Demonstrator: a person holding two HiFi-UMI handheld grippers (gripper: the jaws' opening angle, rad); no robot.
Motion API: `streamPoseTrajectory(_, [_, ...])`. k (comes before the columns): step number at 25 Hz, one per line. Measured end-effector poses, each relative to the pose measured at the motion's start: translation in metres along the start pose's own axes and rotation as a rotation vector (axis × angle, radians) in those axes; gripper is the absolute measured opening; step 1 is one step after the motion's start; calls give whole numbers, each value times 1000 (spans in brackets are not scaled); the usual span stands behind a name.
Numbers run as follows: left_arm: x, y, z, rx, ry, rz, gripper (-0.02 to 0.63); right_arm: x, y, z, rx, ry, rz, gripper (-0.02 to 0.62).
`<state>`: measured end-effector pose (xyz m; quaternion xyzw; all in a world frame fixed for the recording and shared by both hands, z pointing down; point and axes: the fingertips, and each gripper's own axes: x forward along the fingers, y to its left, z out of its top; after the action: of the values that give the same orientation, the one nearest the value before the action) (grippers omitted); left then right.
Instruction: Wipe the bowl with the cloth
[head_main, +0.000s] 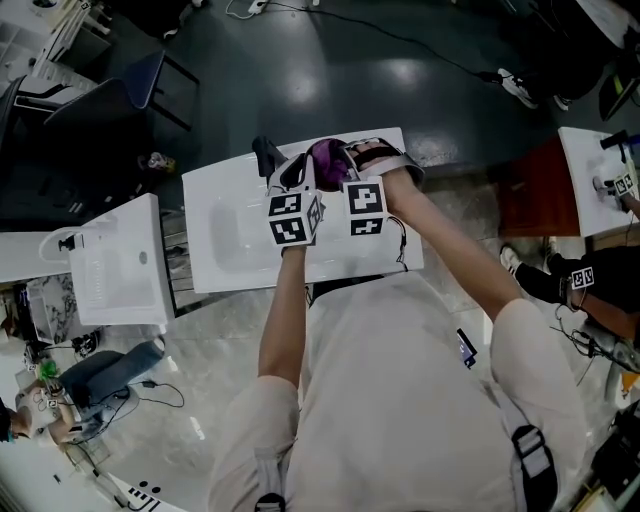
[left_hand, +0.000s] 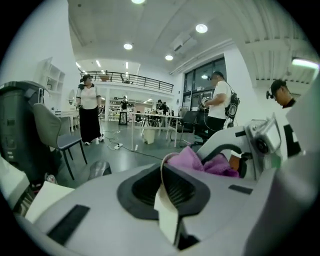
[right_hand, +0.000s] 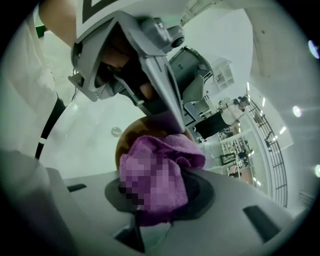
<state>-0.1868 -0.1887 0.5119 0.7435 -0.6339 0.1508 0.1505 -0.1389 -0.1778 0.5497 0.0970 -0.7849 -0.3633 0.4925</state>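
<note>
Both grippers are held together over a white basin (head_main: 230, 235). My left gripper (left_hand: 167, 192) is shut on the thin pale rim of the bowl (left_hand: 162, 172), which it holds up on edge. The bowl's brown inside (right_hand: 131, 131) shows in the right gripper view. My right gripper (right_hand: 157, 200) is shut on a bunched purple cloth (right_hand: 155, 175) that lies against the inside of the bowl. In the head view the cloth (head_main: 328, 160) shows between the left gripper (head_main: 298, 172) and the right gripper (head_main: 352, 158); the bowl is mostly hidden there.
A dark tap (head_main: 266, 155) stands at the basin's far edge, just left of the grippers. A second white basin unit (head_main: 115, 265) is at the left. Chairs (head_main: 135, 85) and other people (left_hand: 89, 107) stand around on the dark floor.
</note>
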Motion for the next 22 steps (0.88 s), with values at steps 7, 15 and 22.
streamPoseTrajectory(7, [1, -7, 16, 16, -24, -32, 31, -10, 26, 28, -135, -36, 107, 120])
streamPoseTrajectory(15, [-9, -15, 13, -6, -35, -59, 31, -3, 7, 36, 183, -148, 176, 121])
streamPoseTrajectory(22, [-11, -20, 10, -31, -34, -53, 31, 8, -17, 16, 307, -99, 29, 123])
